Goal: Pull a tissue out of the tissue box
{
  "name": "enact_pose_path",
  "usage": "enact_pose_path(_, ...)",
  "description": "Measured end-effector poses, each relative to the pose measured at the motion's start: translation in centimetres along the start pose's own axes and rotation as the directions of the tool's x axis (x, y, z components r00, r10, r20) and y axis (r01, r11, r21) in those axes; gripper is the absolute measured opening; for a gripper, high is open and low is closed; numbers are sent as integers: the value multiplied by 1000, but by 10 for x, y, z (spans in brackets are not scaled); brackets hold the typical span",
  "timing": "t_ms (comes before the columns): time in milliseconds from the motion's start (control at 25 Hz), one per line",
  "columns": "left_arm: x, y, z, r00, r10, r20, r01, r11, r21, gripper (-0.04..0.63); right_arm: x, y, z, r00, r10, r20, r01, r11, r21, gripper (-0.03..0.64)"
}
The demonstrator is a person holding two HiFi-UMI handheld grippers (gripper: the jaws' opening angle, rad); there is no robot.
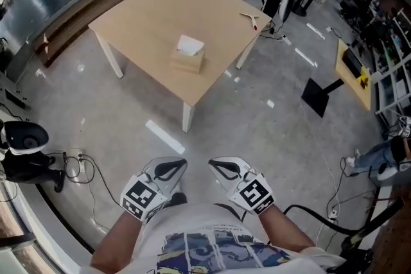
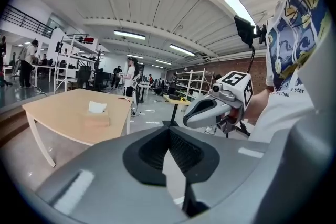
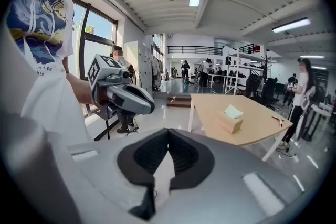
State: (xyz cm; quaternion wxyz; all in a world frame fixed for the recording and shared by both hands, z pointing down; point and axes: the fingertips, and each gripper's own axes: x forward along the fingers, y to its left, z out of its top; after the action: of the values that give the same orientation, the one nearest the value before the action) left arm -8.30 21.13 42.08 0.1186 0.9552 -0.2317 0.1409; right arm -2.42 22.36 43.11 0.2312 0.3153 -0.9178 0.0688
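Two hand-held grippers: left (image 1: 182, 164), right (image 1: 213, 165) | tissue box (image 1: 187, 56) well ahead

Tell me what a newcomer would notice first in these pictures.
A pale wooden table sits in the upper middle of the head view, with a tissue box near its centre and a white tissue poking out on top. At the bottom edge, the left gripper and right gripper sit side by side, both shut and empty, well short of the table.

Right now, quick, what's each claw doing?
Left claw: closed, holding nothing.
Right claw: closed, holding nothing.
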Motion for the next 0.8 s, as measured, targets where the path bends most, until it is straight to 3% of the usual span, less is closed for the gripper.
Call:
enact_pose_path(320, -2, 55, 2, 998, -58, -10, 58, 998, 23, 2, 46, -27, 26, 996, -87, 5, 87, 996, 13, 3)
enact_pose_path(560, 17, 81, 5, 998, -62, -15, 62, 998, 7, 2, 70, -53, 26, 998, -56, -18, 56, 998, 15, 3)
enact_pose_path(800, 44, 112, 22, 1000, -9, -25, 9, 1000, -8, 2, 88, -97, 33, 1000, 0, -2, 0, 1000, -6, 3)
